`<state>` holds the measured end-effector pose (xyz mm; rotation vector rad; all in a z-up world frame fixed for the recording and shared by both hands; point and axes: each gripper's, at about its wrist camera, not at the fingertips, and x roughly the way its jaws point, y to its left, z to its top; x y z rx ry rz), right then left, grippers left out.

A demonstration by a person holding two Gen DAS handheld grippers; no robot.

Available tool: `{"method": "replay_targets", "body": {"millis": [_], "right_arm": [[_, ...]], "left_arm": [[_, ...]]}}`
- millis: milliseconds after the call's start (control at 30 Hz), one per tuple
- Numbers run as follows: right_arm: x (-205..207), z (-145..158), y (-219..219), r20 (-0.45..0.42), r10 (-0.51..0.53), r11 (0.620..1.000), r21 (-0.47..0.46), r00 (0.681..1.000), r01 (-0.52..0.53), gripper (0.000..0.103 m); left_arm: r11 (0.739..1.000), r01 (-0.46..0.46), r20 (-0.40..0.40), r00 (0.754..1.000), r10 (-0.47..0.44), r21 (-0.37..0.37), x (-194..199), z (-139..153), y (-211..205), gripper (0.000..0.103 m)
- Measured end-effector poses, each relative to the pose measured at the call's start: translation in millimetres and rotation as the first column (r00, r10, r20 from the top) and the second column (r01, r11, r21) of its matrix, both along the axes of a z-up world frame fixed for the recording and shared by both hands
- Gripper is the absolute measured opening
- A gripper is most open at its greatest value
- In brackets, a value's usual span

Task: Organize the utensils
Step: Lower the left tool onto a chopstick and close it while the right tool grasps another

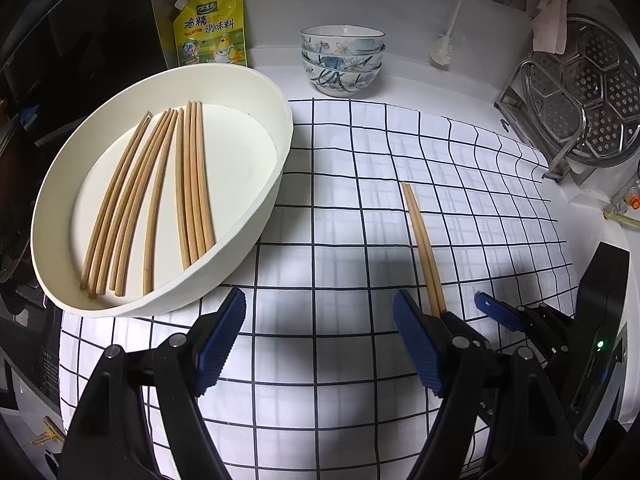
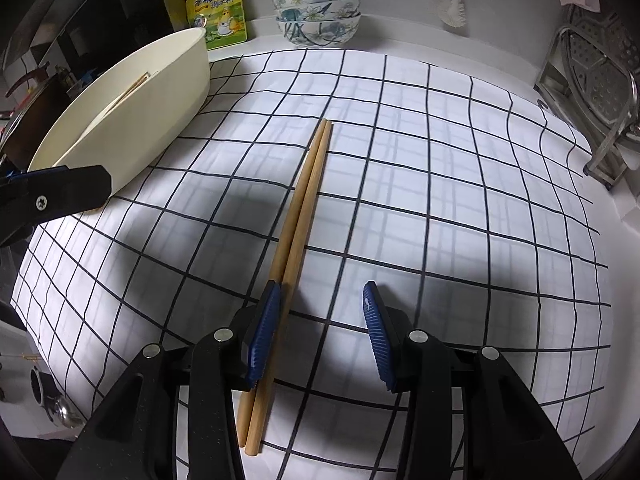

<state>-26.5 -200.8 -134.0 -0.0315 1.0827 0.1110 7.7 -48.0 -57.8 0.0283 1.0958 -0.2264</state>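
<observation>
A pair of wooden chopsticks (image 2: 298, 220) lies on the black-and-white checked cloth (image 2: 440, 200), pointing away from me. My right gripper (image 2: 320, 336) stands open around the pair's near part: the sticks run close along its left pad, with a wide gap to the right pad. My left gripper (image 1: 320, 336) hangs open over bare cloth, just left of the same pair (image 1: 424, 248), with nothing between its fingers. A white oval tray (image 1: 280, 128) to its upper left holds several chopsticks (image 1: 160, 196) laid lengthwise. In the right wrist view the tray (image 2: 160, 92) sits at the far left.
A stack of floral bowls (image 1: 342, 60) and a yellow seasoning pouch (image 1: 208, 28) stand at the back wall. A metal steamer rack (image 1: 580, 96) stands at the right edge. A white brush (image 1: 442, 50) hangs on the wall. Dark cookware lies left of the tray.
</observation>
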Motion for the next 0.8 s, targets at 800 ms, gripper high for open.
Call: {"method": "replay_targets", "body": {"millis": [800], "right_arm": [[-3,0,-16,0.012,-0.009,1.0,-0.008,1.0,0.009,0.007]], "left_arm": [[0.999,0.047,-0.021,0.999,-0.047,-0.003,-9,-14,-25,0.075]]}}
